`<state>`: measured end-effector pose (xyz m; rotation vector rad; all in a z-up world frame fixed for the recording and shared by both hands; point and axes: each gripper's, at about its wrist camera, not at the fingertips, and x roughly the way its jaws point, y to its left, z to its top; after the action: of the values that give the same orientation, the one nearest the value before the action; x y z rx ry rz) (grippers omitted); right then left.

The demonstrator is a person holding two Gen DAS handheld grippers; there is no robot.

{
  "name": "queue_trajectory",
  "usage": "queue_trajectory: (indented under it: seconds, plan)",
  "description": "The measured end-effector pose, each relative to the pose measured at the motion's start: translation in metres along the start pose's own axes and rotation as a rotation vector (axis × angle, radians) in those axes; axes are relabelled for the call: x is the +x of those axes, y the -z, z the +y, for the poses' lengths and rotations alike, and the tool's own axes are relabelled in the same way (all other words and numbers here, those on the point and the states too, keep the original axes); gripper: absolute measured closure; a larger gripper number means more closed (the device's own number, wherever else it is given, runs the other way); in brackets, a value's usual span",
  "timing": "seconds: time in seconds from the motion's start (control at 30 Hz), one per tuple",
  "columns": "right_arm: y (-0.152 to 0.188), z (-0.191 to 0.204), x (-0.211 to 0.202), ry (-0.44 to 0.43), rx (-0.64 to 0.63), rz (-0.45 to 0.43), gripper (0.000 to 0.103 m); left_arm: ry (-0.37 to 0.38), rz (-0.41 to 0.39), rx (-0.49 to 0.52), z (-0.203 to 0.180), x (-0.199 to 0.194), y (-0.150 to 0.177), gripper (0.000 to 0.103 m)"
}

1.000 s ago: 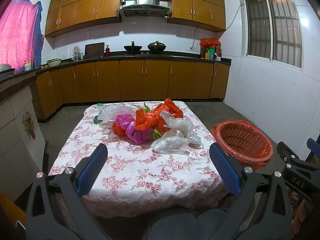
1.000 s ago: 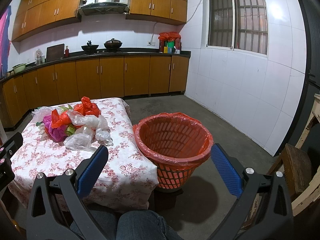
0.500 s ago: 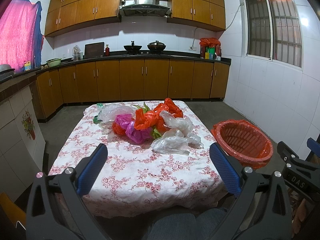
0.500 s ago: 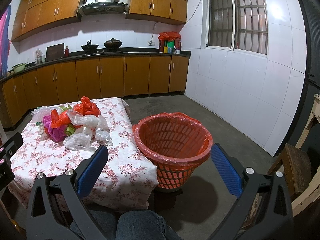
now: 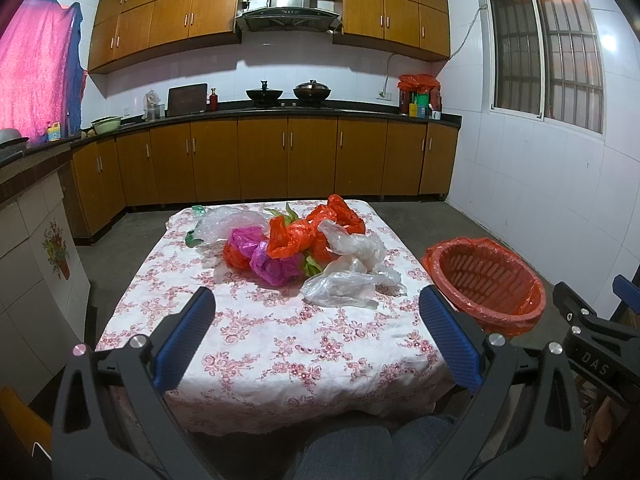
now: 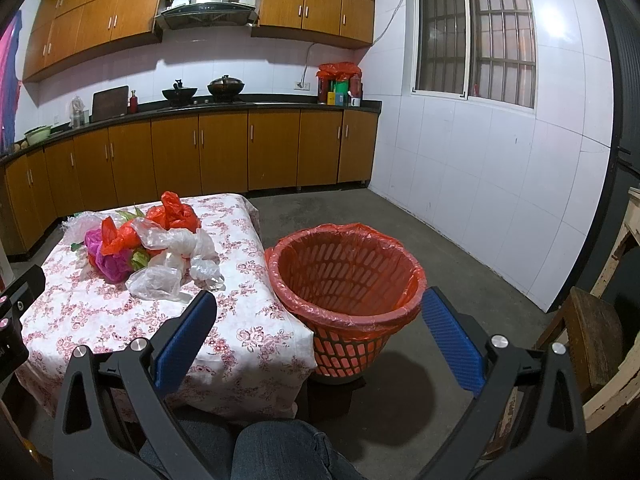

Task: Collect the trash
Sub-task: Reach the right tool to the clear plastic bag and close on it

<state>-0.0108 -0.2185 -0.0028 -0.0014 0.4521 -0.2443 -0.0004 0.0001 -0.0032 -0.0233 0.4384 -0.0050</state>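
Clearly we face featherweight, slippery stuff: the crumpled plastic bags heaped on the table, left of the lined trash basket standing on the floor against the table's edge. We'd pinch a bunched fold, nearest the clear bag. Left gripper and right gripper both hang spread and empty. Kitchen cabinets stand beyond the table.

Dim indoor light, sharp focus, strong fisheye bending and dark corners
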Motion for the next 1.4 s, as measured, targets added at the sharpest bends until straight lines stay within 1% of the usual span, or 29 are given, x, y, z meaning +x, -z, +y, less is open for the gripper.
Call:
queue_trajectory:
  seconds: [0.03, 0.27, 0.37, 0.53, 0.67, 0.83, 0.9, 0.97, 1.0, 1.07, 1.2, 1.3, 1.4]
  plan:
    - [0.000, 0.000, 0.000, 0.000, 0.001, 0.000, 0.002, 0.000, 0.000, 0.000, -0.002, 0.004, 0.006, 0.004]
    - [0.000, 0.000, 0.001, 0.001, 0.000, 0.001, 0.002, 0.002, 0.005, -0.004, -0.005, 0.003, 0.015, 0.004]
    - [0.001, 0.000, 0.001, 0.001, 0.001, 0.004, 0.002, 0.003, 0.009, -0.005, -0.009, 0.009, 0.021, 0.004]
    - [0.001, 0.002, 0.003, -0.007, -0.005, 0.007, 0.002, -0.015, 0.022, -0.008, -0.005, 0.012, 0.015, 0.004]
    - [-0.001, 0.001, 0.026, -0.039, -0.009, 0.033, 0.002, -0.042, 0.060, -0.027, 0.002, 0.022, 0.016, 0.004]
    - [-0.010, 0.013, 0.071, -0.120, 0.004, 0.088, 0.002, -0.073, 0.095, -0.065, 0.024, 0.040, 0.016, 0.004]
    - [-0.013, 0.024, 0.087, -0.150, -0.012, 0.095, 0.008, -0.090, 0.101, -0.075, 0.033, 0.048, 0.015, 0.004]
    - [-0.016, 0.038, 0.107, -0.180, -0.042, 0.103, 0.019, -0.109, 0.104, -0.085, 0.041, 0.058, 0.014, 0.004]
    - [-0.017, 0.043, 0.115, -0.193, -0.051, 0.110, 0.021, -0.116, 0.104, -0.092, 0.045, 0.061, 0.013, 0.004]
    - [-0.018, 0.056, 0.136, -0.224, -0.061, 0.135, 0.028, -0.131, 0.103, -0.105, 0.053, 0.069, 0.011, 0.004]
    - [-0.016, 0.080, 0.175, -0.286, -0.073, 0.188, 0.033, -0.152, 0.109, -0.115, 0.063, 0.084, 0.009, 0.004]
    - [-0.011, 0.097, 0.199, -0.302, -0.092, 0.233, 0.035, -0.159, 0.121, -0.115, 0.067, 0.096, 0.009, 0.004]
    - [-0.008, 0.108, 0.217, -0.306, -0.103, 0.258, 0.036, -0.163, 0.132, -0.117, 0.071, 0.107, 0.009, 0.004]
